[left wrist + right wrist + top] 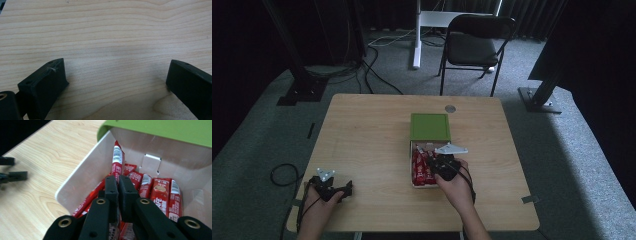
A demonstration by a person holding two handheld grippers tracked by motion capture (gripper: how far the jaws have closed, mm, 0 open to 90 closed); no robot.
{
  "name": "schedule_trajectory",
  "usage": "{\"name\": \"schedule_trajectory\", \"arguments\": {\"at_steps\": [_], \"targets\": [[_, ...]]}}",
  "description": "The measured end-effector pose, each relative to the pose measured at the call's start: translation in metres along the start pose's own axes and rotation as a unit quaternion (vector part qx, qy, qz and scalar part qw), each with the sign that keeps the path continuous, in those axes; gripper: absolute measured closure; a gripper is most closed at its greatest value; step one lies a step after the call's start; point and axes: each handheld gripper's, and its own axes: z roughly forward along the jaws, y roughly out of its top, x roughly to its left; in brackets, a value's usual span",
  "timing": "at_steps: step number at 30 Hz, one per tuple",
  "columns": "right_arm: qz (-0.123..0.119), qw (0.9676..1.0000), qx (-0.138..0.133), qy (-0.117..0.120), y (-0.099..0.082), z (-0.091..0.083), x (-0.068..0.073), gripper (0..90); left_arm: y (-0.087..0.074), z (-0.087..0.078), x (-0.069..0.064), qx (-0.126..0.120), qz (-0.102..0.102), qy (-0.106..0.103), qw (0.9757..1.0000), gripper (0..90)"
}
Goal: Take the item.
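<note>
Pinching one red sachet (117,161) with the right gripper (118,181), jaws pressed together on it and its printed end sticking up past the tips. Hovering over the white box (75,181) full of more red sachets (160,192), green lid (430,126) flipped open at the far side. Sitting near the middle of the wooden table (367,130), right of centre. Resting the left gripper (116,80) low over bare wood near the front left corner, jaws spread wide, gripping nothing, well apart from the box.
</note>
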Motion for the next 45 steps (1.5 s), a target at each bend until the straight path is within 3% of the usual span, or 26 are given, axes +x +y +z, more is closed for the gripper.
{"name": "schedule_trajectory", "arguments": {"at_steps": [14,26,32,45], "targets": [[0.0,0.9997,-0.011,0.023,0.004,-0.019,-0.003,86.2,0.0,0.0,0.0,0.002,0.001,0.0,1.0,3.5],[0.006,0.9985,-0.043,0.033,0.013,-0.037,-0.007,86.1,0.0,0.0,0.0,0.002,0.002,0.0,1.0,3.6],[0.005,0.9977,-0.062,0.025,0.017,-0.045,-0.016,86.1,0.0,0.0,0.0,0.002,0.002,0.0,1.0,3.6],[0.032,0.9953,-0.091,-0.001,0.02,-0.063,-0.044,86.1,0.0,0.0,0.0,0.001,0.0,0.0,1.0,3.6]]}}
